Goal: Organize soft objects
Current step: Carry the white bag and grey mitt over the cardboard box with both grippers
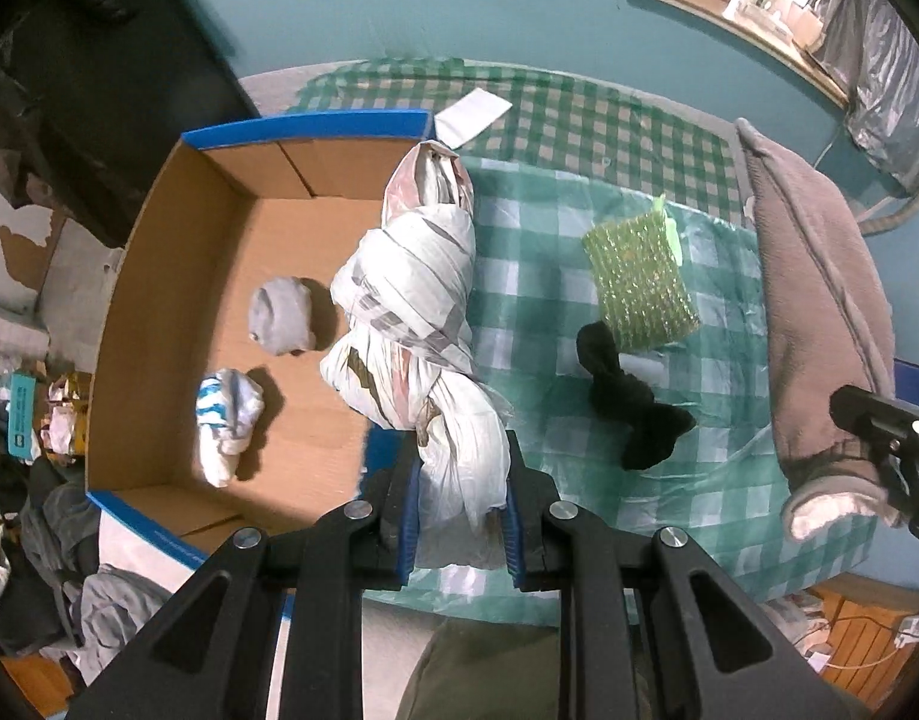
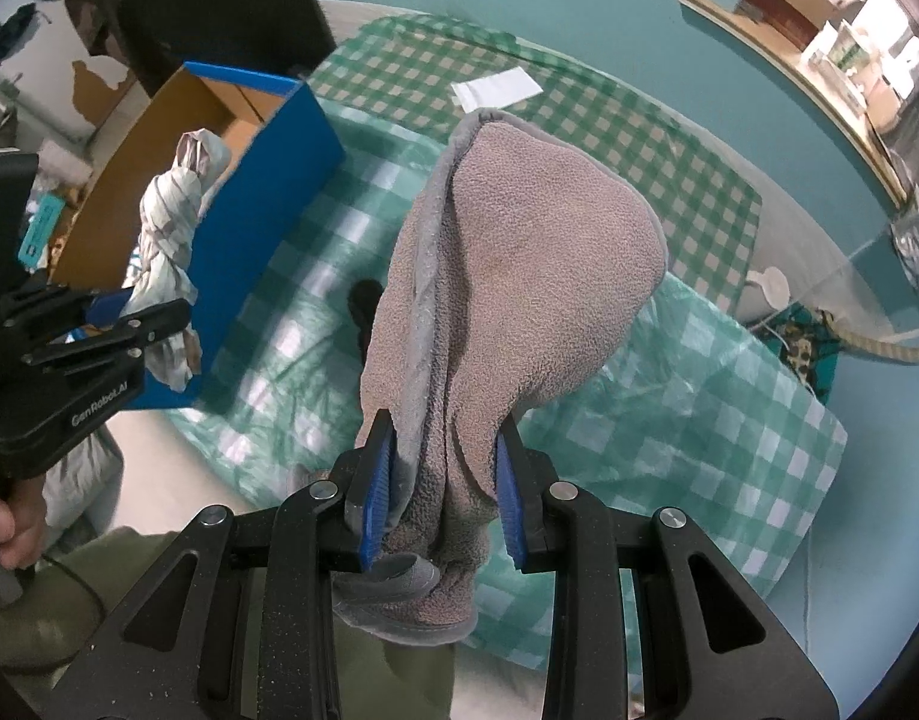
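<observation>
The left tool (image 1: 462, 519) pinches one end of a knotted white bundle (image 1: 411, 306) that hangs over the edge of the cardboard box (image 1: 159, 276) — light, limp and crinkly, best held by its gathered neck. The right tool (image 2: 444, 495) is clamped on a folded grey towel (image 2: 507, 276) above the checked cloth (image 2: 699, 396) — soft and floppy, so a bunched fold grips safest.

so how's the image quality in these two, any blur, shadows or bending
Left wrist: the box walls bow from fisheye; the grey bundle and striped bundle cast hard shadows to their right; dark corners. Right wrist: the towel is sharp, the checked cloth beside it smeared; the shelf is overexposed.
</observation>
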